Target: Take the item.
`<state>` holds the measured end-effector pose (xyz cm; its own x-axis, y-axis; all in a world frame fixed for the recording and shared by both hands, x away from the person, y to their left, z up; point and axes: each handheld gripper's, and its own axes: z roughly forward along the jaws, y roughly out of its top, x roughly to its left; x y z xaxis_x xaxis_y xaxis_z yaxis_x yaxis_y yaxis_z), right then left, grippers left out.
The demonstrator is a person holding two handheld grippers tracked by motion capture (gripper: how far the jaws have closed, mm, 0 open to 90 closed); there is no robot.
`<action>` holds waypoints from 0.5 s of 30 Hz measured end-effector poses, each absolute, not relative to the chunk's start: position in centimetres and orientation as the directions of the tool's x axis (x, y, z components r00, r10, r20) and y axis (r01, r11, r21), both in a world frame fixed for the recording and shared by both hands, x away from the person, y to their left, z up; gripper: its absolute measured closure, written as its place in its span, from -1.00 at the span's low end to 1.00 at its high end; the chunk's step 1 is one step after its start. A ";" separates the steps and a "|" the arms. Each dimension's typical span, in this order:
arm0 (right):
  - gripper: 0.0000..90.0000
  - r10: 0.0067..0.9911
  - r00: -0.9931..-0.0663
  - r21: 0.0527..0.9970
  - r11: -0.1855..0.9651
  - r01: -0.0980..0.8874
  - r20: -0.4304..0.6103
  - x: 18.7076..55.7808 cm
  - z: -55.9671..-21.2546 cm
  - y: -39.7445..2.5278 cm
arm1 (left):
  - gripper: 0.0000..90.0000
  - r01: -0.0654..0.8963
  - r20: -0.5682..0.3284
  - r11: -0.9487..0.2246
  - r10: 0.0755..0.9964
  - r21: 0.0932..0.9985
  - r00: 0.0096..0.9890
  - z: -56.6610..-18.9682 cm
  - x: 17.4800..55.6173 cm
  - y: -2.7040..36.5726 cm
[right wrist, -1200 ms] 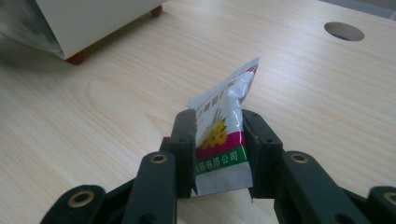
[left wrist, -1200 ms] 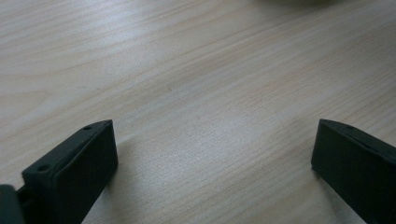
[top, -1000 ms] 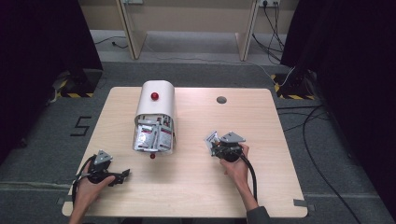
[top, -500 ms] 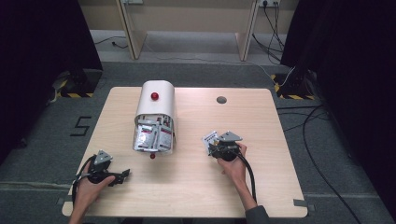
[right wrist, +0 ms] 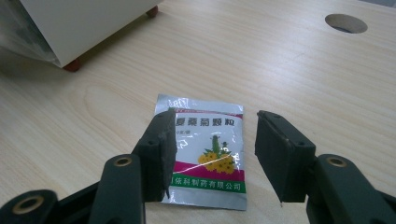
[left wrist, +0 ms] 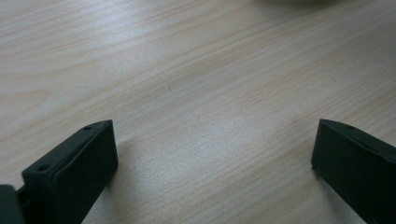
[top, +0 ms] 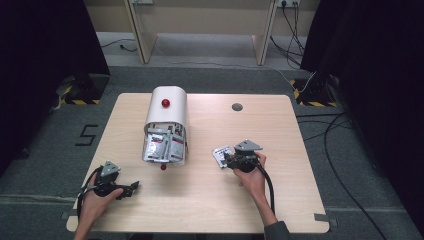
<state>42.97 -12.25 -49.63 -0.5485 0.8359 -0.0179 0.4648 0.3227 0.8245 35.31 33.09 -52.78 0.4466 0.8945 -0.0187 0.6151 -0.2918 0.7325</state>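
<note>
Sachet (right wrist: 205,154) of medicine lies flat on the table (top: 280,200), directly under and in front of the right gripper (right wrist: 212,154), right of the white box (top: 166,124) which is full of similar packets. In the right gripper view the fingers (right wrist: 156,156) stand open, one over the left edge of the sachet and one just past its right edge, so the sachet is between them. Its long axis runs away from the gripper, in line with the fingers. The left gripper (top: 134,187) rests well apart near the front left corner, fingers (left wrist: 74,172) wide open over bare wood, so the right hand (top: 251,176) is much nearer. I judge the next move needs this gripper to go lower and close across the short width.
</note>
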 end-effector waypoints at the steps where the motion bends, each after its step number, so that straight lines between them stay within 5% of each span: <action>1: 0.08 0.836 -0.549 0.825 0.323 0.465 -0.018 43.0 -49.6 -12.2 | -1.00 0.615 -0.019 -0.292 0.895 0.732 0.447 -52.8 35.3 33.1; 15: -0.14 0.832 -0.555 0.834 0.293 0.467 0.019 41.8 -48.4 -12.7 | -1.00 0.615 -0.019 -0.292 0.894 0.732 0.447 -52.8 35.3 33.1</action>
